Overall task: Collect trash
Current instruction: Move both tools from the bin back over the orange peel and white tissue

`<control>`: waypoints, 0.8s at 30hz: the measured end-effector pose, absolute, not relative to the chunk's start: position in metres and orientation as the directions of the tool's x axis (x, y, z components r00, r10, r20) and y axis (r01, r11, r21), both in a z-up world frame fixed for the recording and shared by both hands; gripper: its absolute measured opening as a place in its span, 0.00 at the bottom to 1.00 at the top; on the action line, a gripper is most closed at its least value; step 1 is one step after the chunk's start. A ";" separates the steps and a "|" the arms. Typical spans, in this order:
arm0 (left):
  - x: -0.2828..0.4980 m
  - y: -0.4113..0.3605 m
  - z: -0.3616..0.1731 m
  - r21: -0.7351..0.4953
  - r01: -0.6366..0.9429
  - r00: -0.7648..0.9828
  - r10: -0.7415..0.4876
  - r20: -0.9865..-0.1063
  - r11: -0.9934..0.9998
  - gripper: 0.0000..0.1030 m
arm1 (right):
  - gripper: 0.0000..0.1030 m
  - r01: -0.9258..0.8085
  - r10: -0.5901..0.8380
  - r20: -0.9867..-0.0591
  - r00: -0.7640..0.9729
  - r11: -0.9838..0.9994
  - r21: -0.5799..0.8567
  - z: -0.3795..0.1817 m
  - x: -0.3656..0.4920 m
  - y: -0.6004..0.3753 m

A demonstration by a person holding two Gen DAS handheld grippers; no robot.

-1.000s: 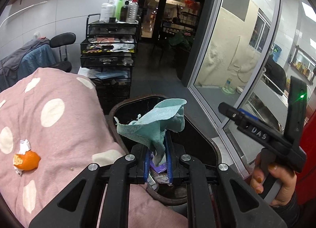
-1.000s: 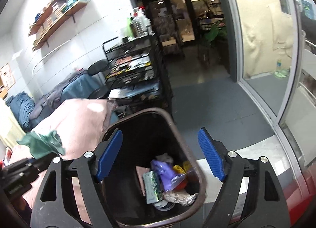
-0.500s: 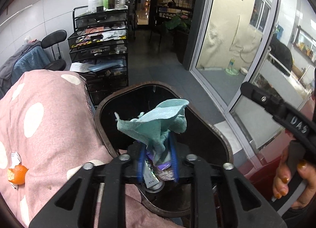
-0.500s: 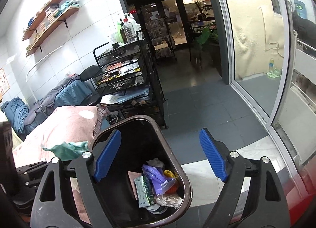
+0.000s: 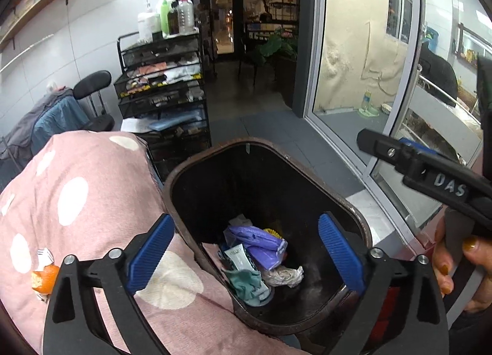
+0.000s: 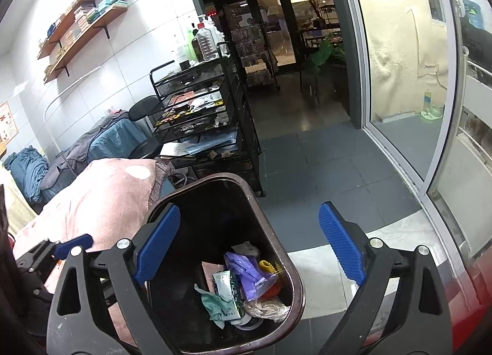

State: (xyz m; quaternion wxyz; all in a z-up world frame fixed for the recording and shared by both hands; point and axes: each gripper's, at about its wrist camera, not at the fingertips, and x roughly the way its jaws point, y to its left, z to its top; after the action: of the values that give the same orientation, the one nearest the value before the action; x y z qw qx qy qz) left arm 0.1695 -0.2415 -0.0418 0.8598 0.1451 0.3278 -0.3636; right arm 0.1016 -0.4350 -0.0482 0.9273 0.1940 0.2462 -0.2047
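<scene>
While the left gripper (image 5: pixel 243 256) hangs over the dark bin (image 5: pixel 353 216) with its blue fingers spread wide and empty, the green cloth (image 5: pixel 247 282) lies inside on the other trash, and the right gripper (image 6: pixel 249 253), held by a hand (image 5: pixel 458 266), hovers alongside, equally spread.

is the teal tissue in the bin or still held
In the bin. The teal tissue lies crumpled on the other trash inside the brown bin, and the left gripper has its jaws wide apart with nothing between them.
</scene>
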 end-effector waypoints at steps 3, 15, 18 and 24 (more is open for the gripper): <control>0.165 -0.233 -0.034 -0.015 0.715 0.527 -0.553 -0.646 0.699 0.94 | 0.92 0.464 -0.273 -0.532 0.802 0.846 0.265 -0.049 0.103 -0.434; 0.142 -0.170 -0.007 -0.073 0.664 0.625 -0.606 -0.491 0.744 0.95 | 0.94 0.404 -0.199 -0.544 0.815 0.868 0.288 -0.060 0.114 -0.418; 0.145 -0.150 -0.008 -0.116 0.631 0.639 -0.598 -0.483 0.767 0.95 | 0.94 0.391 -0.171 -0.564 0.807 0.872 0.295 -0.067 0.122 -0.408; 0.149 -0.112 -0.013 -0.109 0.545 0.697 -0.522 -0.492 0.831 0.95 | 0.94 0.322 -0.097 -0.577 0.811 0.897 0.302 -0.069 0.142 -0.375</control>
State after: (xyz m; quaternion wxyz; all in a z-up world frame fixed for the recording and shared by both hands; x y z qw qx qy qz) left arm 0.1493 -0.1121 -0.0128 0.9209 0.0227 0.2601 -0.2896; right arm 0.1418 -0.3748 -0.0685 0.9310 0.1967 0.2862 -0.1126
